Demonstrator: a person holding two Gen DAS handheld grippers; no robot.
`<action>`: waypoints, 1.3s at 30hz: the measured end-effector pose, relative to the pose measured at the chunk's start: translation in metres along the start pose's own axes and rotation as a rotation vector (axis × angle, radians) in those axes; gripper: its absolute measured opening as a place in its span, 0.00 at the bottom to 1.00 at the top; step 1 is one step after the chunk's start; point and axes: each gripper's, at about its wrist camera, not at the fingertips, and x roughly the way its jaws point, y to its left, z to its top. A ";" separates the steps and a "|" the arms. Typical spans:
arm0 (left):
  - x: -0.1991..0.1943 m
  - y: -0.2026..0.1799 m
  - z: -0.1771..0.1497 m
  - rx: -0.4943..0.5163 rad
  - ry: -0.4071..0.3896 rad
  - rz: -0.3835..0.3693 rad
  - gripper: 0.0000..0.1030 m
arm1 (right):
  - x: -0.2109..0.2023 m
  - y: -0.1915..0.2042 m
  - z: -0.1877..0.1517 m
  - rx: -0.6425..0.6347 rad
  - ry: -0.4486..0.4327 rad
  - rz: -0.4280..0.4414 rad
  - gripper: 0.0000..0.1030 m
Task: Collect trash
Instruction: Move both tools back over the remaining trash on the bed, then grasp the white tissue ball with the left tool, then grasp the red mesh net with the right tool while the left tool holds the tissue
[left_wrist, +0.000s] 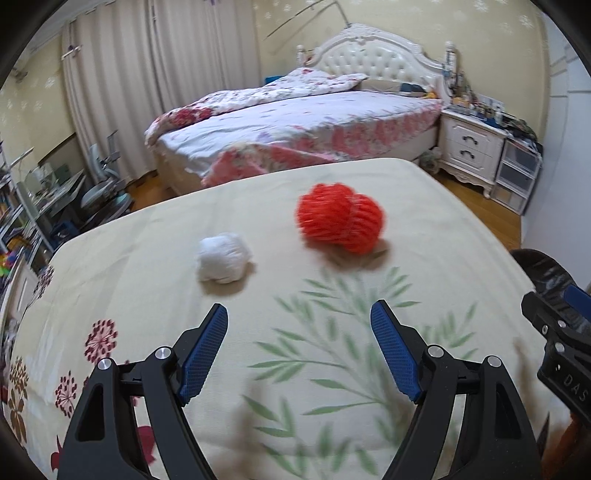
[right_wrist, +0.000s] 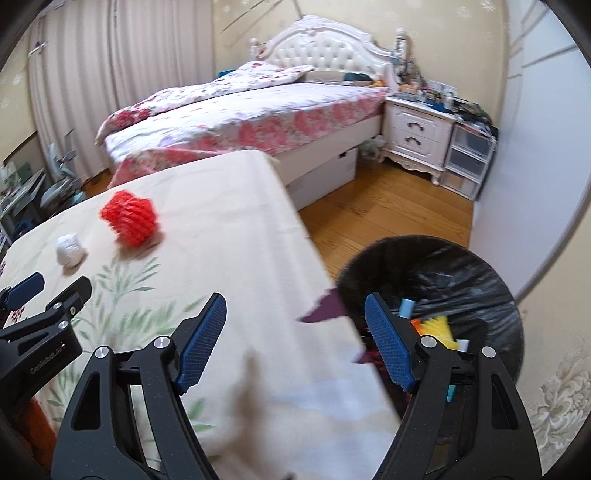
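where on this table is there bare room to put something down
Free cloth: the whole stretch right of the red net ball up to the table's right edge, and the strip between both grippers and the white wad. Crowded: the far left, where wad and ball sit close. The bin already holds trash.

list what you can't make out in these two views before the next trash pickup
- Trash bin: right wrist view, its near side and much of its contents are hidden by the right gripper; it is out of the left view.
- Red mesh ball: motion-blurred in both views, so its material is unclear.
- White wad: too small and soft-edged to identify.
- Nightstand: the items on top are too small to identify.
- Table cloth: left edge is cut off by the fisheye rim.
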 end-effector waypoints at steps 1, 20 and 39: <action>0.003 0.006 0.000 -0.013 0.005 0.008 0.75 | 0.002 0.008 0.001 -0.013 0.004 0.014 0.73; 0.063 0.070 0.026 -0.107 0.094 -0.013 0.41 | 0.054 0.095 0.032 -0.127 0.099 0.124 0.74; 0.056 0.096 0.028 -0.135 0.062 0.007 0.33 | 0.083 0.138 0.056 -0.149 0.113 0.141 0.74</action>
